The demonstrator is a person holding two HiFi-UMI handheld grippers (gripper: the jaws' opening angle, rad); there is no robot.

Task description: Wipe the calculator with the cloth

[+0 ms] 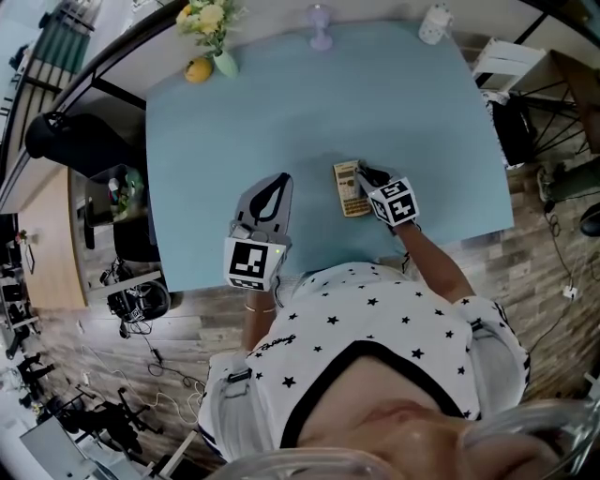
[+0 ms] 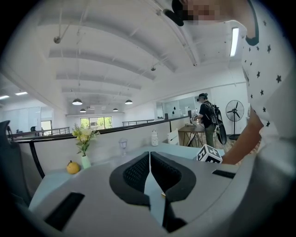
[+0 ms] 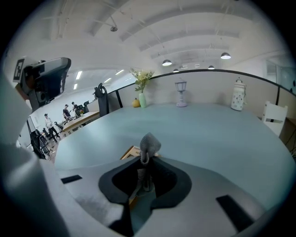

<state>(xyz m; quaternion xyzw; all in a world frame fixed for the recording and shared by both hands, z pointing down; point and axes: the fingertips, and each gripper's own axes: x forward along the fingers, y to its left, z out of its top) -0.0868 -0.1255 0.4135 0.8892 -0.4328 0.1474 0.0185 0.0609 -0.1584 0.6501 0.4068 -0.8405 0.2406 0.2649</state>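
L gripper (image 2: 150, 159): jaws shut tip to tip, nothing between them. It sits over the near part of the light-blue counter (image 1: 281, 112), left of the calculator (image 1: 351, 188) and clear of it. R gripper (image 3: 147, 159): jaws clamped on the grey cloth (image 3: 149, 144). A bunched end of the cloth sticks up past the tips, and the rest hangs down between the pads. Calculator lies flat on the counter near the front edge, long side running away from the person. In the head view the R gripper's tips are at its far right corner. In the R gripper view a tan corner of the calculator shows just left of the jaws, right behind the cloth. Can't confirm whether the cloth actually touches it. The R gripper's marker cube (image 2: 209, 154) shows in the L gripper view to the right, with the forearm behind it. Far rim of the counter, well apart from the calculator: a vase w/ yellow flowers (image 1: 214, 28), a yellow fruit (image 1: 197, 69) just beside it, a small clear stemmed piece (image 1: 321, 26) mid-rim, and a white jar (image 1: 433, 23) at the right. Bkgd in the L gripper view: a person (image 2: 206, 119) standing at a desk, with a floor fan (image 2: 236, 112) next to them.
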